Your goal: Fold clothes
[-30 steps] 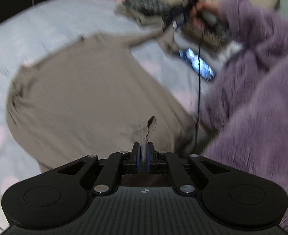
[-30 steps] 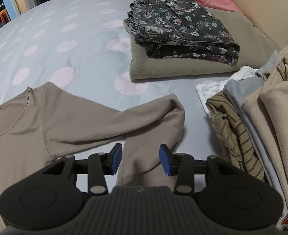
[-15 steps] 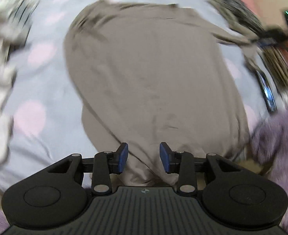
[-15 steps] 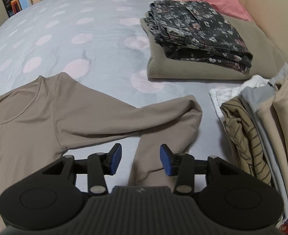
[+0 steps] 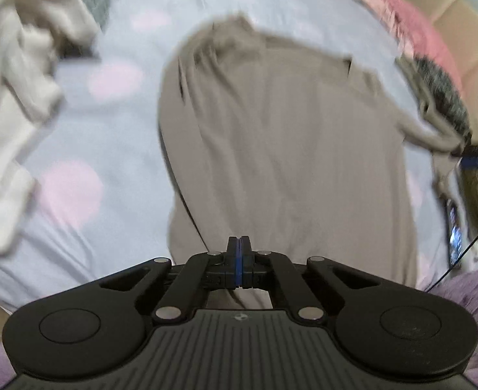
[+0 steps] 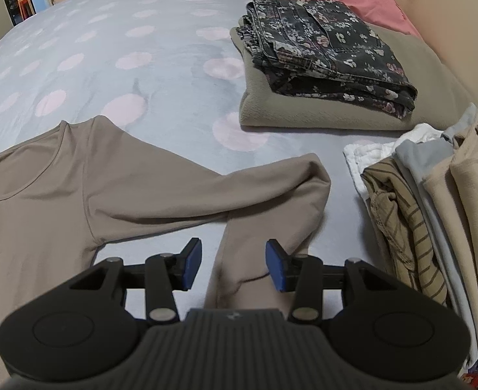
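To your left, a heap of cream garments (image 5: 21, 81) sits at about 10 o'clock in the left wrist view, not yet folded. The taupe long-sleeved shirt (image 5: 287, 136) lies spread flat on the polka-dot bedsheet (image 5: 86, 149), its body running from 6 o'clock up to 12, neckline at the far end.

Your left gripper (image 5: 239, 260) is over the shirt's hem, and its jaws have just been closing. The pads now meet. No cloth shows between them, though the blur means you can't rule out a thin edge being pinched.

In the right wrist view, the shirt's sleeve bends back on itself, and its cuff end lies between the spread jaws of your right gripper (image 6: 234, 266) at 6 o'clock. The pads stand clear of the fabric, so nothing is gripped yet.

At 1 o'clock the floral jeans (image 6: 323, 55) rest folded on a folded olive garment (image 6: 304, 113): that part looks done. At 3 o'clock a mixed pile of clothes (image 6: 434, 195) is waiting.

By my reading, you're early on this shirt: it's laid out, with no fold made.
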A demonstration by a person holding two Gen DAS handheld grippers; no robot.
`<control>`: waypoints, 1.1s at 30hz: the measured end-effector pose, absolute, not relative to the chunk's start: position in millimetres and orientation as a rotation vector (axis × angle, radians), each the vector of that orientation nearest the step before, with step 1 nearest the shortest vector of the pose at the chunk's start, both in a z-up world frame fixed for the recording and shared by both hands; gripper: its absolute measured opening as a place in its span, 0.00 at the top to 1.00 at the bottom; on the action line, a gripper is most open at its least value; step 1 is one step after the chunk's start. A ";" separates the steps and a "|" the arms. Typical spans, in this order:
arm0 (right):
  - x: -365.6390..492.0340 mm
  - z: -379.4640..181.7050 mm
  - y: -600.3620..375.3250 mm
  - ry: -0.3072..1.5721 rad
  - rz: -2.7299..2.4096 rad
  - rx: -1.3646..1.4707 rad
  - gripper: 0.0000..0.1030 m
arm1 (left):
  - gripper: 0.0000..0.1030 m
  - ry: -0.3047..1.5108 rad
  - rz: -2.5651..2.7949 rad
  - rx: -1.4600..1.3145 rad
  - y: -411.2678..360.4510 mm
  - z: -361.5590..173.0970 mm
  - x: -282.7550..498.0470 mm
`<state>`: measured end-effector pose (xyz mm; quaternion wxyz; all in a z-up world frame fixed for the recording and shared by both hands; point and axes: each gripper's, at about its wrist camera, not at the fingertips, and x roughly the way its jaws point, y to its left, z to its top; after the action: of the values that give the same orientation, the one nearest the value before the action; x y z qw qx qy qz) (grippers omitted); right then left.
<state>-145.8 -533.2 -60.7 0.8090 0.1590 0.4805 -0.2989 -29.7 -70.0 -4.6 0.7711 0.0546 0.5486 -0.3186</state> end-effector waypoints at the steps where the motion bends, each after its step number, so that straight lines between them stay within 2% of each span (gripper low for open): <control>1: -146.2 -61.4 -534.1 1.030 -0.642 0.342 0.54 | 1.00 1.163 -0.683 0.114 -65.8 6.4 -24.7; 5: -143.7 -61.6 -535.1 1.031 -0.642 0.342 0.54 | 1.00 1.181 -0.663 0.090 -56.9 23.8 -0.9; 9: -140.2 -57.8 -529.4 1.021 -0.622 0.328 0.54 | 1.00 1.284 -0.677 0.074 -69.8 3.9 -4.7; 11: -139.6 -56.3 -527.3 1.017 -0.617 0.320 0.54 | 0.98 1.320 -0.672 0.078 -75.4 -10.6 -7.9; 15: -140.7 -57.6 -529.5 1.019 -0.624 0.322 0.53 | 0.86 1.379 -0.641 0.070 -81.0 -37.3 -11.3; 21: -143.1 -59.1 -533.2 1.021 -0.629 0.331 0.53 | 0.83 1.413 -0.557 0.038 -81.2 -63.4 -5.8; 23: -142.8 -60.0 -533.4 1.022 -0.627 0.329 0.53 | 0.83 1.409 -0.550 0.024 -81.5 -68.7 -4.7; 24: -142.3 -60.6 -533.5 1.023 -0.626 0.328 0.53 | 0.87 1.405 -0.555 0.017 -82.1 -70.9 -4.5; 25: -141.9 -61.2 -533.5 1.025 -0.625 0.327 0.53 | 1.00 1.398 -0.561 0.016 -83.2 -72.4 -5.0; 28: -141.7 -60.5 -533.1 1.024 -0.619 0.324 0.53 | 1.00 1.350 -0.561 0.036 -84.2 -64.6 -7.9; 33: -143.8 -61.6 -536.3 1.026 -0.625 0.331 0.53 | 1.00 1.235 -0.561 0.022 -68.9 -12.2 4.3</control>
<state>-143.8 -536.3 -61.6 0.8121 0.1549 0.4804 -0.2928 4.3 -68.9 -12.2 0.7786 0.0099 0.5713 -0.2596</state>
